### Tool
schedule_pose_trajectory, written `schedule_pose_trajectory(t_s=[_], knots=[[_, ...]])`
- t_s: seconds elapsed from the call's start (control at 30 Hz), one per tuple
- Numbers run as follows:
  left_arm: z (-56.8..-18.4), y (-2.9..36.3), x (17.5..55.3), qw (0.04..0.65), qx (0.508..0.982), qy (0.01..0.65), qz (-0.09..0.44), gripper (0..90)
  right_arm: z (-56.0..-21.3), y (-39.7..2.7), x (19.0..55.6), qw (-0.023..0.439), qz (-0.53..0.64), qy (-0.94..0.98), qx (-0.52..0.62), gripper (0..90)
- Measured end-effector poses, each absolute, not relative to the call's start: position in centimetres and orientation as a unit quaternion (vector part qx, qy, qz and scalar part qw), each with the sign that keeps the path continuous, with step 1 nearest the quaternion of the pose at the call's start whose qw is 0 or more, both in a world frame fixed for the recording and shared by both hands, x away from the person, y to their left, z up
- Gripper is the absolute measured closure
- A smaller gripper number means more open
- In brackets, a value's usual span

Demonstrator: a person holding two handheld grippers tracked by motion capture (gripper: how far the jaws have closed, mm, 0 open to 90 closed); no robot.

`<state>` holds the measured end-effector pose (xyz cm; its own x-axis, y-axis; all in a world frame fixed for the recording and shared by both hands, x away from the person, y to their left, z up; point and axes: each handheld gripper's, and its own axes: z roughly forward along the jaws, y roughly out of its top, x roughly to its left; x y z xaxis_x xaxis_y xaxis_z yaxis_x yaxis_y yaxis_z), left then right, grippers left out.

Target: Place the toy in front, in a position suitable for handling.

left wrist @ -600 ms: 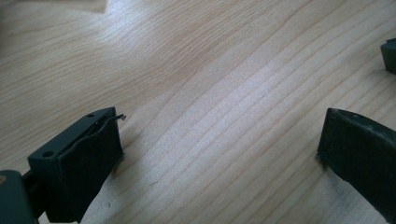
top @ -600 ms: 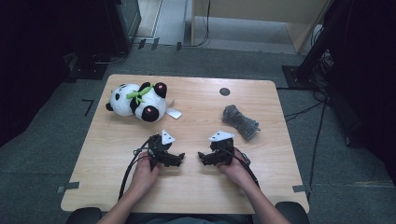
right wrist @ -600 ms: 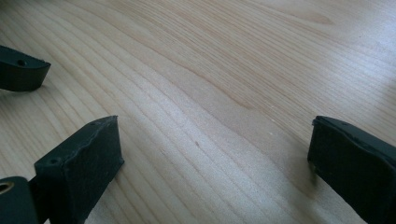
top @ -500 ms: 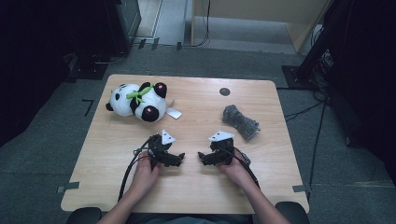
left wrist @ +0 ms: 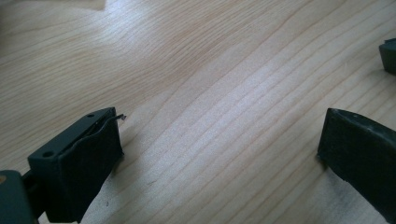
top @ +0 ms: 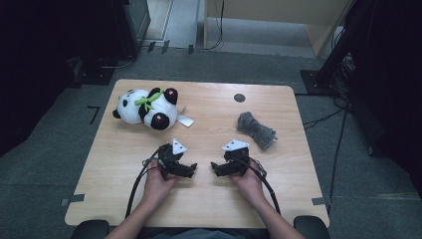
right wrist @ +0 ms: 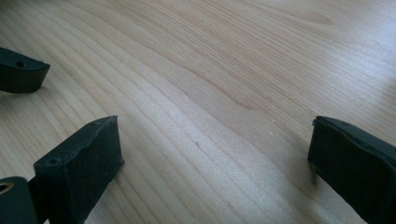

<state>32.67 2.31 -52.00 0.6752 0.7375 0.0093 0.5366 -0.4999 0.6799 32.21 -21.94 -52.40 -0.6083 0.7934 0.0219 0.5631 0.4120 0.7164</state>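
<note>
Plush panda (top: pixel 147 105) far left of the table (top: pixel 209 199), lying on its side: soft, round, black-and-white pile, green ribbon at the neck, flat white tag by its lower end. No containers on the table.

Left gripper (top: pixel 191 168) rests on the wood below the panda, well apart from it, held by the person's left hand (top: pixel 157 185). Jaws spread wide, nothing between them, just bare tabletop. Grey three-cornered plate on top, black cable trailing back.

Right gripper (top: pixel 215 167) just beside it, tips facing the left one across a small gap. Also spread wide and empty. Pads are matte black blocks.

Grey fuzzy bundle (top: pixel 256 130) up and right of the right gripper, near but not touching: oblong, shaggy.

Table: pale wood-grain laminate, rounded corners, small dark round disc (top: pixel 239 97) near the far edge.
</note>
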Motion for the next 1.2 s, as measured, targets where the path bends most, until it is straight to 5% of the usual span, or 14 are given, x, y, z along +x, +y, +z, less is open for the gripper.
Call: schedule_pose_trajectory(t_s=[0.7,1.2], knots=[[-51.97,2.37,32.83,0.335,0.855,0.367,0.149,0.1,-52.4,-21.91,32.19,0.164,0.353,0.823,0.414,3.0],[-51.37,2.91,33.04,0.35,0.854,0.363,0.127,15.7,-52.36,-22.15,32.05,0.167,0.357,0.818,0.418,7.4]])
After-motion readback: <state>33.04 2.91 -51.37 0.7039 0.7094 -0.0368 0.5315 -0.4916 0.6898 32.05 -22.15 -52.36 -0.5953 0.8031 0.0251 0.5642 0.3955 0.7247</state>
